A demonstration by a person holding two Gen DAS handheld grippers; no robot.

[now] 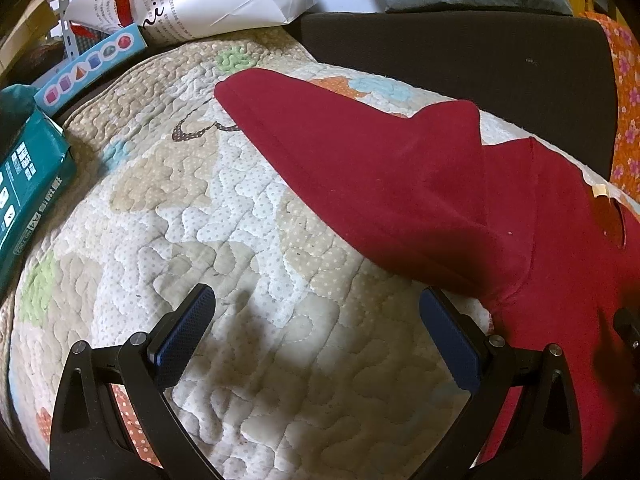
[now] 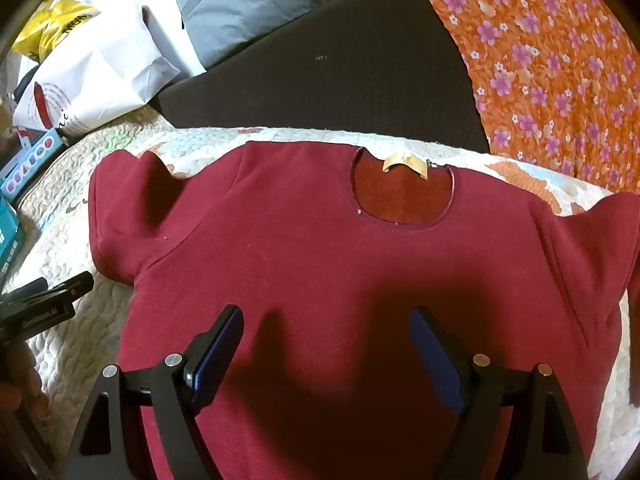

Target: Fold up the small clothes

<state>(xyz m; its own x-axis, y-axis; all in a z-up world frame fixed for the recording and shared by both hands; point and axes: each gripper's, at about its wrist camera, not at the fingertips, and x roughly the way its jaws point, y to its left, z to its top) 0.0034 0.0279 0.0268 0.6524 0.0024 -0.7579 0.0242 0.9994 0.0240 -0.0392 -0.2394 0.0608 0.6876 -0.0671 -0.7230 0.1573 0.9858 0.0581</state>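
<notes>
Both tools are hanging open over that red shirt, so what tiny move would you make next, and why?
Probably ease the left tool right and close on the near sleeve. The red shirt lies flat, unfolded, and both tools, including the right tool, are open and empty.

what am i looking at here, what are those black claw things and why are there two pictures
The black claws are two hand-held grippers; a person holds one in each hand, and there is no robot arm. Each has a wide-angle camera looking forward along its two fingers, which gives two pictures. One is from the left gripper, the other from the right gripper.

Both are open and hold nothing. A red shirt lies flat on a quilt, neck hole and label at the far side, sleeves spread. The right gripper is over the shirt's body. The left one is over bare quilt, beside a sleeve; it also shows at the left edge of the right picture. Bags and boxes sit around the quilt. No fold is made yet.
</notes>
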